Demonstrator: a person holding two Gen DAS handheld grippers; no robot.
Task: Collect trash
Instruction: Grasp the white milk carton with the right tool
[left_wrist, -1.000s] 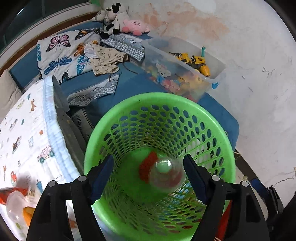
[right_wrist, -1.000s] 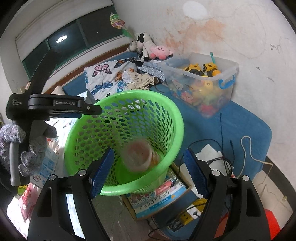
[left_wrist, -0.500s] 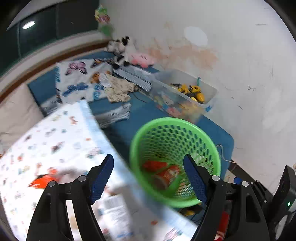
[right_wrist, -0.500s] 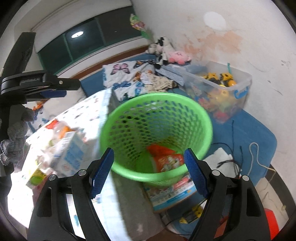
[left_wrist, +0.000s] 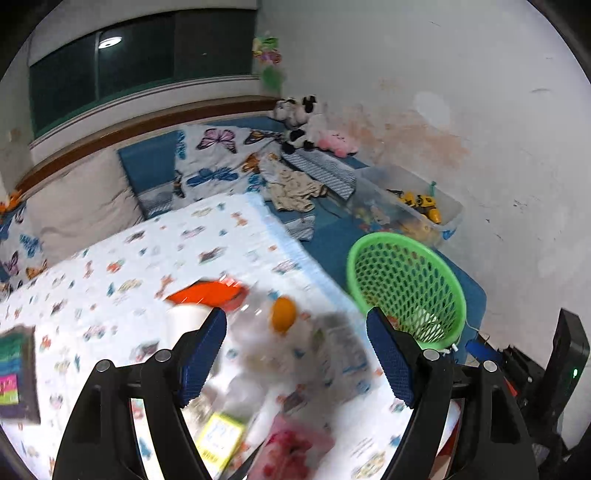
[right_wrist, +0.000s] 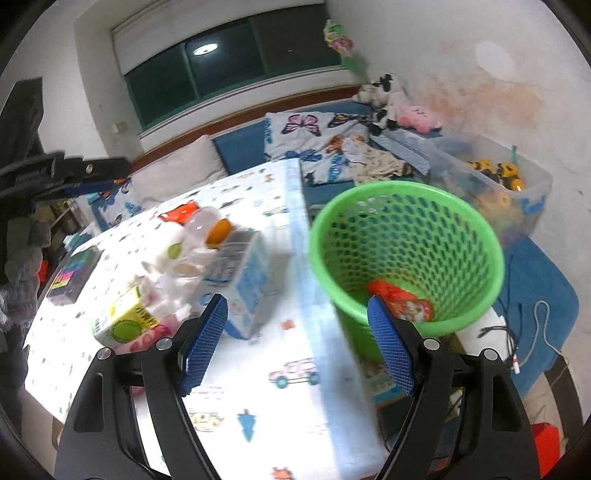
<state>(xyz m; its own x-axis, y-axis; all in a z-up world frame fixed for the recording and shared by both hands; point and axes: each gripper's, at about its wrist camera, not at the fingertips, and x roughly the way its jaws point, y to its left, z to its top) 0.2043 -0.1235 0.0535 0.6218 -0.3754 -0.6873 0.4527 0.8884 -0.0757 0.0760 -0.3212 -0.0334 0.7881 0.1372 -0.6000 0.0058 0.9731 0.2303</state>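
A green mesh basket (right_wrist: 406, 251) stands on the floor right of the table and holds a red wrapper (right_wrist: 402, 299). In the left wrist view the basket (left_wrist: 406, 280) is far right. My left gripper (left_wrist: 295, 354) is open and empty above blurred trash on the patterned tablecloth: an orange wrapper (left_wrist: 207, 295), a clear bottle with an orange cap (left_wrist: 282, 310), a yellow-green carton (left_wrist: 221, 439) and a pink packet (left_wrist: 295, 446). My right gripper (right_wrist: 295, 339) is open and empty over the table edge, between a blue-white carton (right_wrist: 247, 280) and the basket. The left gripper (right_wrist: 74, 173) also shows at far left.
A clear bin of toys (right_wrist: 509, 184) sits behind the basket beside plush toys (right_wrist: 399, 107) and a butterfly blanket (right_wrist: 306, 133). Cables (right_wrist: 532, 325) lie on the blue mat. A dark box (right_wrist: 70, 273) rests on the table's left side. A gloved hand (right_wrist: 22, 258) holds the left gripper.
Both grippers drew back from over the basket toward the table and rose. The bottle and the orange container seen falling between the fingers are gone from them; the trash pile came into view.
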